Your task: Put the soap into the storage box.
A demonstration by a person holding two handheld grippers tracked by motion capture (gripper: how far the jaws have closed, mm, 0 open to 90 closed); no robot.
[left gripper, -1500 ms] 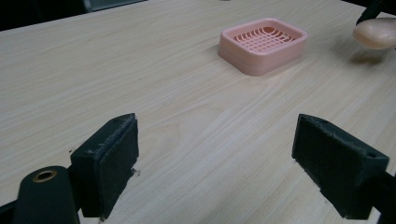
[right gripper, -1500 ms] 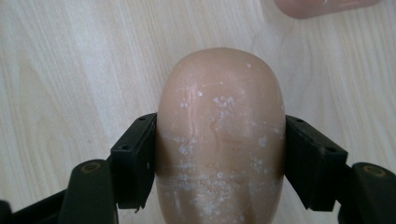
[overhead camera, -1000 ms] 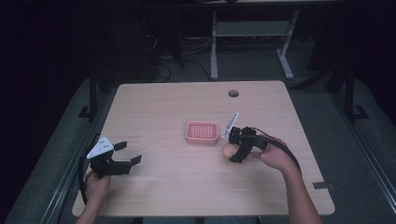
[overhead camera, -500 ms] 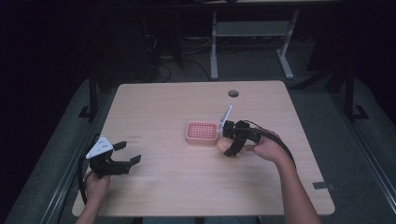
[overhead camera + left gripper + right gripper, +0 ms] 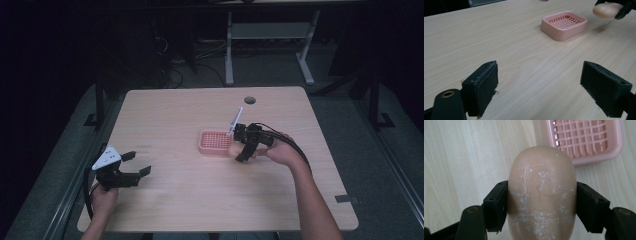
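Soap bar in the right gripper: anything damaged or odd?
The soap bar has white scuffs and scratch marks on its surface. It is otherwise whole, clamped squarely by the right gripper beside the pink soap dish.

We look down from high over the near side of the table, while both low gripper views, one far, one close, share the pink tray.

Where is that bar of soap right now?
The soap is clamped between the right gripper's jaws, held just off the table beside the right edge of the pink soap dish, near the table's middle.
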